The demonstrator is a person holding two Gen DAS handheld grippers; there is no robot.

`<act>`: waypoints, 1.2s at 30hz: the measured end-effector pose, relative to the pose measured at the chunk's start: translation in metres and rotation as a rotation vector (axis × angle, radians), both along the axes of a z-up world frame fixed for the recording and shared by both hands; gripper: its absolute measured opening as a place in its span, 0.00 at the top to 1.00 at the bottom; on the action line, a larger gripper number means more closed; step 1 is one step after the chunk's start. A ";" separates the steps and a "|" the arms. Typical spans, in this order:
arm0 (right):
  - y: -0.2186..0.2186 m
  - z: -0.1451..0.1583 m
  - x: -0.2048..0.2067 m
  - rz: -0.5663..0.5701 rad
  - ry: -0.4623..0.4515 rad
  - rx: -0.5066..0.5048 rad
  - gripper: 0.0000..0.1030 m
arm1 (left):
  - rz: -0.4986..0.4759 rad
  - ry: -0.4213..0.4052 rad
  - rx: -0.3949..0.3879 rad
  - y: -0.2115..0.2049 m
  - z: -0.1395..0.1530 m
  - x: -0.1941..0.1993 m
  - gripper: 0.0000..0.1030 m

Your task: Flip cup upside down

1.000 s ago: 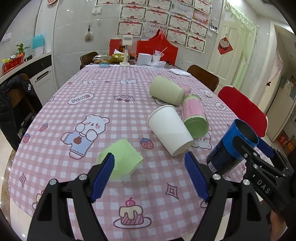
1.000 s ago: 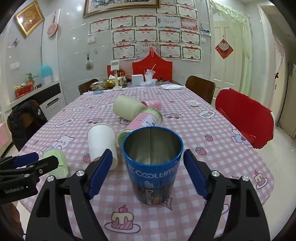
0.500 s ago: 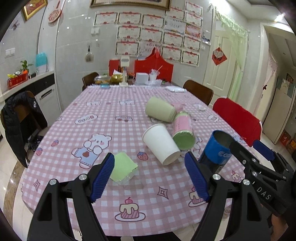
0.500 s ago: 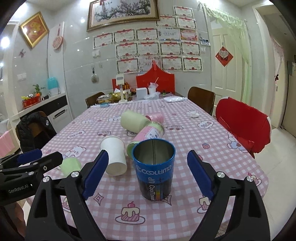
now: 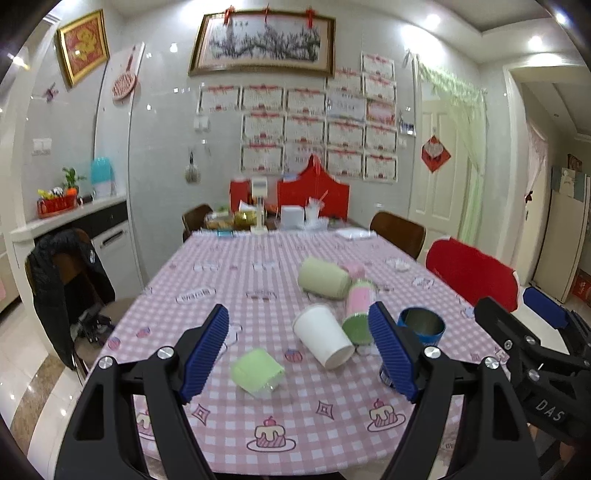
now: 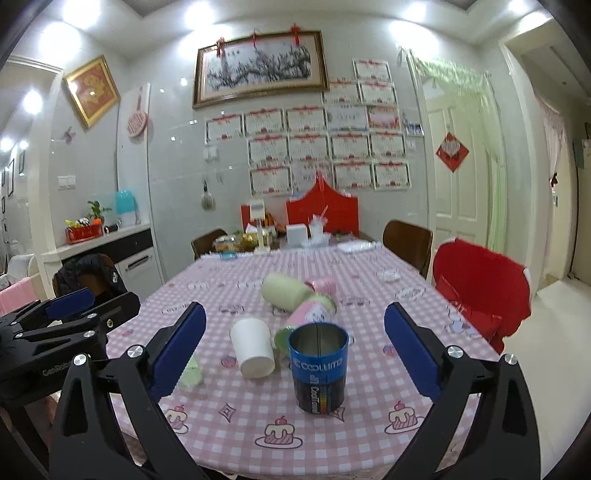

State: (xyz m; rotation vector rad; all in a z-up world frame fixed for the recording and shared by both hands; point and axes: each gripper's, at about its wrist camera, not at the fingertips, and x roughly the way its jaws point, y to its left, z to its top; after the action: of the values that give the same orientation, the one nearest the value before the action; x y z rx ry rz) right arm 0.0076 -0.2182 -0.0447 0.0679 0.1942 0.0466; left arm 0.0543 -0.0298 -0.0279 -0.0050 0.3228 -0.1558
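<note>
Bright ceiling spotlights [image 6: 77, 14] are flooding the room and glaring off the glossy wall tiles [image 6: 177, 122]. Fisheye bending is curving the door frame [image 5: 517, 147], corners are going black, and the far certificates [image 5: 306, 125] are looking perhaps slightly motion-blurred.

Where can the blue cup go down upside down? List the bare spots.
Bare cloth lies along the near table edge in front of the blue cup, and on the far half beyond the pale green cup. Crowded: the middle, around the white paper cup and pink-green tumbler.

"COOLTIME" on blue cup [image 6: 319, 369]; "DAS" on right gripper [image 5: 546, 317].
</note>
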 end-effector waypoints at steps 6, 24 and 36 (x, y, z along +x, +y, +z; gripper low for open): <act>0.001 0.009 -0.016 -0.008 -0.075 -0.014 0.08 | 0.003 -0.085 0.017 -0.004 0.011 -0.019 0.25; 0.000 0.010 -0.034 -0.026 -0.177 -0.030 0.08 | 0.032 -0.236 0.050 -0.009 0.022 -0.044 0.25; 0.003 0.008 -0.034 -0.025 -0.171 -0.032 0.08 | 0.035 -0.250 0.066 -0.012 0.022 -0.046 0.25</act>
State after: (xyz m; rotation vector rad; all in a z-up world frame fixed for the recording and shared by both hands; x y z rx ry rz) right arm -0.0267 -0.2154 -0.0364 0.0340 0.0228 0.0245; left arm 0.0082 -0.0413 -0.0059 0.0739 0.0781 -0.1092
